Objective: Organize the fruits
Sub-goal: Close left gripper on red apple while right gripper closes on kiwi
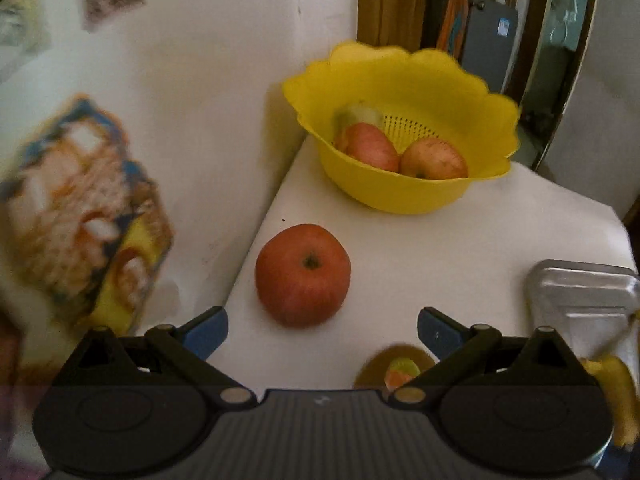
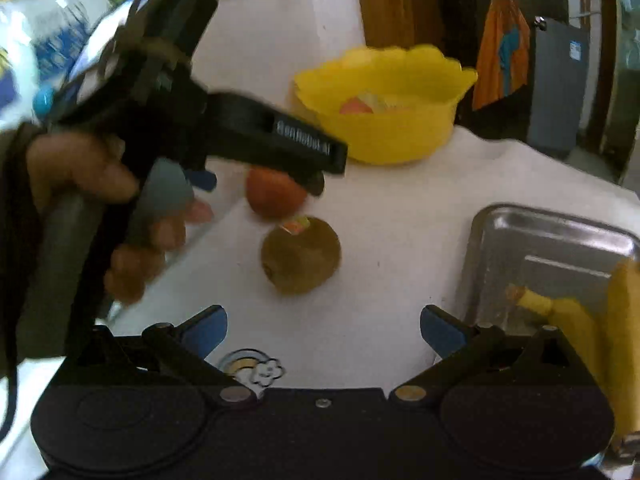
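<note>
A red apple (image 1: 303, 275) lies on the white table, just ahead of my open, empty left gripper (image 1: 322, 332). It also shows in the right wrist view (image 2: 272, 196), partly behind the left gripper's body. A yellow colander basket (image 1: 404, 188) at the back holds two red apples (image 1: 434, 160) and a pale fruit. A brown kiwi (image 2: 301, 255) with a sticker lies ahead of my open, empty right gripper (image 2: 323, 330); its top shows in the left wrist view (image 1: 400, 368). Yellow bananas (image 2: 592, 320) lie in a metal tray (image 2: 516, 240).
The white wall (image 1: 224, 120) runs close along the table's left edge. A colourful packet (image 1: 84, 208) hangs at the left. The hand-held left gripper (image 2: 180, 120) fills the left of the right wrist view. The basket shows there too (image 2: 400, 136).
</note>
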